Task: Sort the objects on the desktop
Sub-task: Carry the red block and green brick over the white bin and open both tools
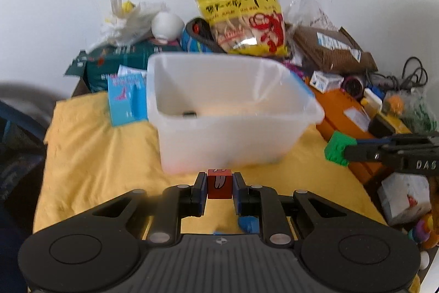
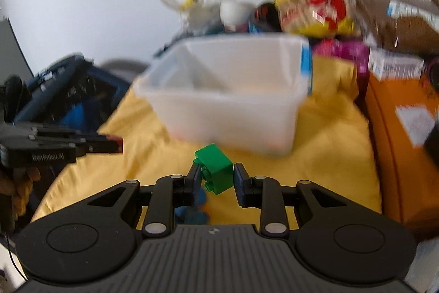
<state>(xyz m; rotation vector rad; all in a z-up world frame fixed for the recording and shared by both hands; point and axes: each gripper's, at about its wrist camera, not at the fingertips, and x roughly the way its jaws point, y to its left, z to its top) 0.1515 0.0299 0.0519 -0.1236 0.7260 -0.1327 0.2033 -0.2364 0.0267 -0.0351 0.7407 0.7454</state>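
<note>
Left gripper clamps a red block between both pads, just short of the white plastic bin at 12 o'clock. Right gripper pinches a green brick, tilted, bin at 12 o'clock too. Both above the yellow cloth.

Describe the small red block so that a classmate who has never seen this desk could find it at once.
Start at the large translucent white plastic bin standing on the yellow cloth. Just in front of its near wall, the left gripper has its jaws shut on the small red cube-shaped block. It is the only red block; the green toy brick sits in the right gripper.
</note>
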